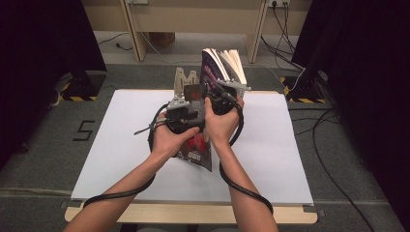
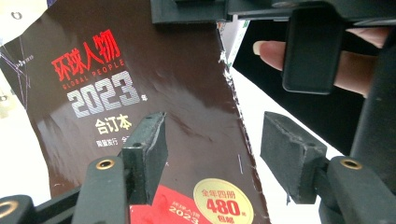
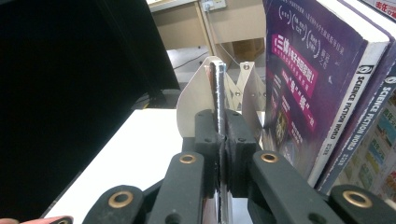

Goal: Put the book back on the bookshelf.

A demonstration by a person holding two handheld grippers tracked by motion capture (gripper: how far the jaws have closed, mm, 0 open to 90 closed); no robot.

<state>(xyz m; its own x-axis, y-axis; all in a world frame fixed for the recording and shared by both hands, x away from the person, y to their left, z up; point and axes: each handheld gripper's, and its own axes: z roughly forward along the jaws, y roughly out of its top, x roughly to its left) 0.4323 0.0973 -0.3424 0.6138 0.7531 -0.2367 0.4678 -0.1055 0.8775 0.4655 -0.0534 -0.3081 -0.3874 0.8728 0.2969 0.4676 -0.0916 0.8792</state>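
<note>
— What can you read from here?
— I read "GLOBAL PEOPLE 2023" and "480" on the dark magazine cover (image 2: 154, 93); "SCIENCE FICTION WORLD" on the purple book's spine (image 3: 352, 112); a "5" on the floor (image 1: 83, 129).

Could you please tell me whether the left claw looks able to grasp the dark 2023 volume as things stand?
Probably yes: the left claw stands open with the ragged edge of the dark 2023 volume between its jaws, nothing blocking. The right claw clamps it farther up, clear of that spot.
</note>
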